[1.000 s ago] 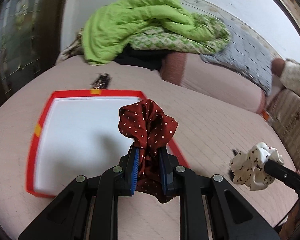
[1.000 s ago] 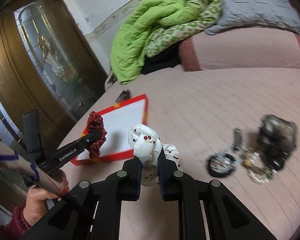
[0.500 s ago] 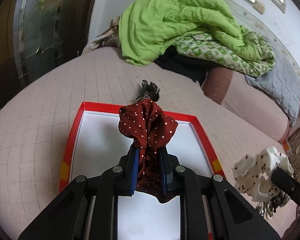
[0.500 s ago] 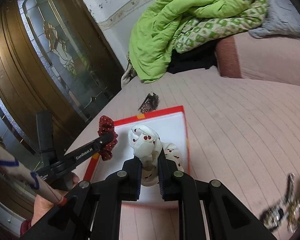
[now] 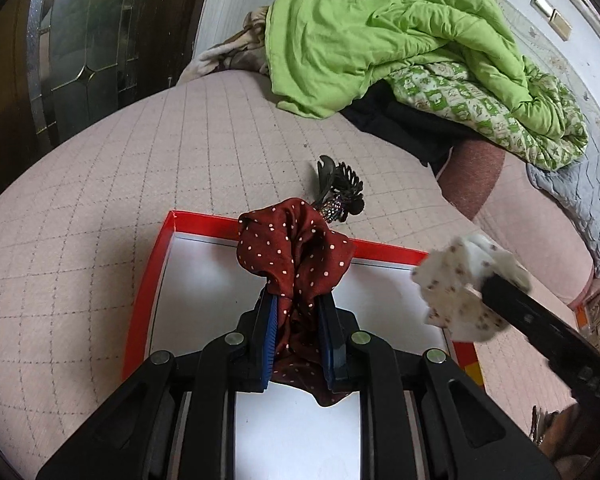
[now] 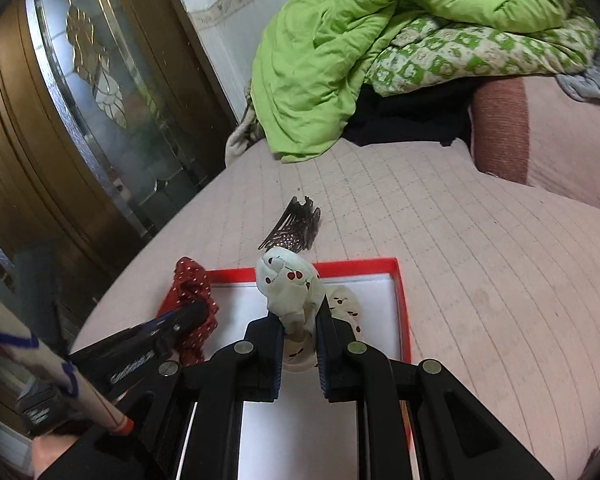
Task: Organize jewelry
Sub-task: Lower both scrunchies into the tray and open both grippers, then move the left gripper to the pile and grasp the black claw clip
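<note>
My left gripper (image 5: 298, 312) is shut on a dark red scrunchie with white dots (image 5: 296, 252), held over the white inside of a red-rimmed tray (image 5: 144, 304). In the right wrist view that scrunchie (image 6: 190, 300) hangs at the tray's left side. My right gripper (image 6: 300, 326) is shut on a cream scrunchie with a cherry print (image 6: 290, 284), also above the tray (image 6: 402, 308). The cream scrunchie (image 5: 466, 288) shows blurred at the right of the left wrist view. A black hair claw clip (image 5: 338, 190) lies on the bed just beyond the tray's far rim.
The tray rests on a pink quilted bed (image 6: 480, 264). A green quilt (image 5: 380, 40) is piled at the far end over dark clothes, with a grey blanket (image 5: 580, 192) to the right. A wooden door with patterned glass (image 6: 84, 92) stands at the left. A patterned sleeve (image 6: 28, 356) crosses the lower left.
Both grippers have swept left across the bed and now hang over the tray, each still gripping its scrunchie. The loose jewelry pile has left the right wrist view.
</note>
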The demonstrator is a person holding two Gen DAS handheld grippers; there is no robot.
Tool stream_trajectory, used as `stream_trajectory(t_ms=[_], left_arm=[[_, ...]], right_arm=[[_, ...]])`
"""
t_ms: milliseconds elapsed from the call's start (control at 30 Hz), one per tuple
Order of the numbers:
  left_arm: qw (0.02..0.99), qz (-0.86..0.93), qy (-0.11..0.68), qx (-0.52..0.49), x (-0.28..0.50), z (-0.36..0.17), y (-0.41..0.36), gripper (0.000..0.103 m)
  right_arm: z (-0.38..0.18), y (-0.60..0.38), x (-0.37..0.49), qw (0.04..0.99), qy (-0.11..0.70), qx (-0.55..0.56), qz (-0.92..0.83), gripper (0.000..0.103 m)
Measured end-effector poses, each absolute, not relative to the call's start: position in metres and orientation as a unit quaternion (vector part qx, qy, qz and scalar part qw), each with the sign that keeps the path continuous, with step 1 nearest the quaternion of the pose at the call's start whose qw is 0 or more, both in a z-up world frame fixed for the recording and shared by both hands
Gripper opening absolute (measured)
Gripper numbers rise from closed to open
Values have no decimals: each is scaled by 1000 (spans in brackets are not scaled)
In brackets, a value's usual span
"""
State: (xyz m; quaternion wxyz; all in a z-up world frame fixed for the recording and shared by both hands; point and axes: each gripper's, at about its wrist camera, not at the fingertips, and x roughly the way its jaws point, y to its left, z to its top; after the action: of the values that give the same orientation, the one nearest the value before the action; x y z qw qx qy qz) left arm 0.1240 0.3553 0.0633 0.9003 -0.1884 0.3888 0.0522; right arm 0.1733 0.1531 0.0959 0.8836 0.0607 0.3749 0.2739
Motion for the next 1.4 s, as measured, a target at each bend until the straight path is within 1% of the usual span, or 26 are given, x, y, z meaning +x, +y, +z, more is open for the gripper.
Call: stream_trajectory(t_ms=[133,333,367,400,433,500,567,633,667,700,733,767,800,1167,1400], left_arm=[[898,50,395,-189,129,58,355,18],[892,51,405,-193,134,52,358,18],[892,52,404,-196,134,52,358,20],[892,54,404,-198,133,52,359,27],[892,56,403,-199,132,51,360,31],[893,64,398,-202,130,53,362,47],[895,70,391,-205,127,55,364,53],[895,74,389,-207,127,56,365,56],[895,74,388,-209,126,56,366,58],[894,74,388,-210,126,57,365,58],[894,74,388,-210,126,57,365,58],[895,73,387,-210,126,58,365,59],[896,73,385,-209,126,59,364,59],[909,71,358,-202,116,78,353,60],[919,58,343,-184,106,95,328,60]], right_arm=[[81,168,188,888,379,27,257,15],[62,179,204,884,398,16,245,15],[60,180,205,883,402,16,244,15],[56,181,206,880,406,18,244,15],[53,182,207,879,410,18,244,15],[49,182,210,875,417,20,243,18],[47,180,211,873,422,27,245,18],[48,177,209,872,422,32,245,22],[48,176,209,871,424,34,247,28],[49,174,209,869,425,38,250,38],[51,172,207,869,424,43,250,42],[55,168,205,871,419,48,250,49],[56,167,203,872,417,51,251,52],[89,146,176,876,387,87,274,52],[99,110,150,874,383,122,271,52]])
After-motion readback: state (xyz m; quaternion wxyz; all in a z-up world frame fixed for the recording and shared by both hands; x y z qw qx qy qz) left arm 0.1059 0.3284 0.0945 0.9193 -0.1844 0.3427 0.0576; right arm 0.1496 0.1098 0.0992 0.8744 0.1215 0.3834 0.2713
